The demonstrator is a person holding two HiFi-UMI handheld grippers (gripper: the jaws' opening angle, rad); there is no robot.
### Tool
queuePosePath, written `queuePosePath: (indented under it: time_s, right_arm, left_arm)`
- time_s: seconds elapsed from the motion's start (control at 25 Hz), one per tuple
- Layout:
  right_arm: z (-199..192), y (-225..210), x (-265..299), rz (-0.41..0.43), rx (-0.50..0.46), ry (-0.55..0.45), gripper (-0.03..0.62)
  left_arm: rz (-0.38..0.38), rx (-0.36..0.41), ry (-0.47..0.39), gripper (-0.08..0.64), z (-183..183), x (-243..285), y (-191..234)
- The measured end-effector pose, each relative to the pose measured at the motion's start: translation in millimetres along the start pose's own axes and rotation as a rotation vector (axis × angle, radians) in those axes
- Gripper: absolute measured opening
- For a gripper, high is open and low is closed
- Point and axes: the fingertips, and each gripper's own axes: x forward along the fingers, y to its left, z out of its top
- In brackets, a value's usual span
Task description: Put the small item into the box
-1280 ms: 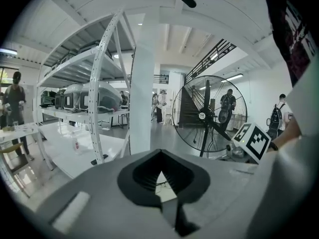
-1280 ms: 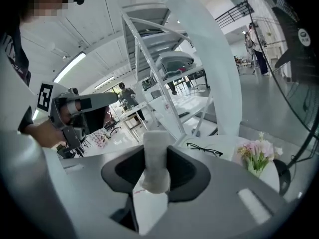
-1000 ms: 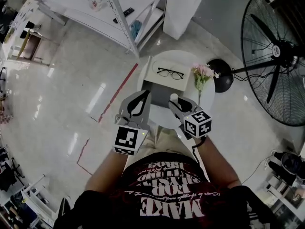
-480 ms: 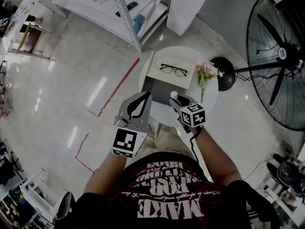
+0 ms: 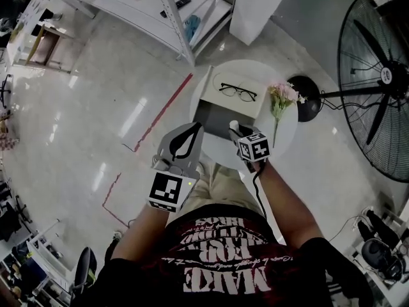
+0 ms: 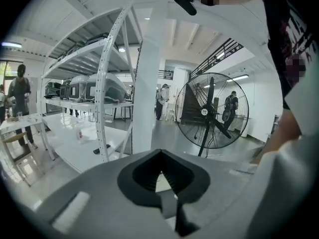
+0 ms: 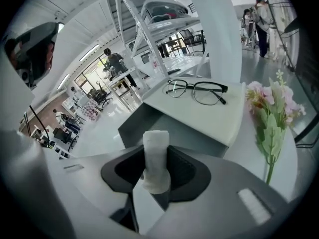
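1. The right gripper has its 2 jaws pressed onto a small white roll, which stands upright between them with its top poking out above the jaw tips.
2. The left gripper has its 2 jaws pressed together with nothing between them. It hangs at the table's near-left edge, pointing out toward the room.
3. The box sits open on the round white table, showing a grey inside. The roll is held up at the box's near-right side, gripped in the jaws and not lying in the box.
4. A white panel joins the box's far side, and 1 pair of dark-framed glasses lies flat on it with the lenses facing the box.
5. A sprig of pink flowers stands at the table's right side, just beside the white panel.
6. A large black pedestal fan stands on the floor to the right of the table, well apart from the box.
7. A white metal shelf rack stands beyond the table, and people are seen standing farther back in the room in both gripper views.
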Motion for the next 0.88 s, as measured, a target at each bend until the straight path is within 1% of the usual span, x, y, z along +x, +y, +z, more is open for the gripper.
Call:
queuePosePath:
  time_s: [0.16, 0.32, 0.44, 0.6, 0.72, 0.8, 0.88]
  right_arm:
    - [-4, -6, 12, -0.033, -0.001, 0.028, 0.16]
    - [-5, -6, 21, -0.083, -0.017, 0.069, 0.163]
    - [-5, -5, 26, -0.112, -0.051, 0.088, 0.188]
    - [-5, 1, 30, -0.094, -0.044, 0.081, 0.257]
    - [-9, 6, 28, -0.082, -0.04, 0.083, 0.273]
    - [-9, 8, 23, -0.102, -0.046, 0.084, 0.273]
    - [-2, 8, 16, -0.13, -0.047, 0.066, 0.276]
  left_arm:
    - [0.004, -0.007, 0.012, 0.001, -4, -2, -2]
    - [0.01, 0.004, 0.029, 0.001, -8, -10, -3]
    - [0.022, 0.01, 0.033, 0.001, -7, -16, -4]
    - [0.025, 0.03, 0.023, 0.001, 2, -28, -3]
    - [0.026, 0.044, 0.018, 0.001, 9, -41, -3]
    - [0.026, 0.05, 0.014, 0.001, 11, -49, -3]
    - [0.022, 0.057, 0.002, 0.001, 14, -54, -2]
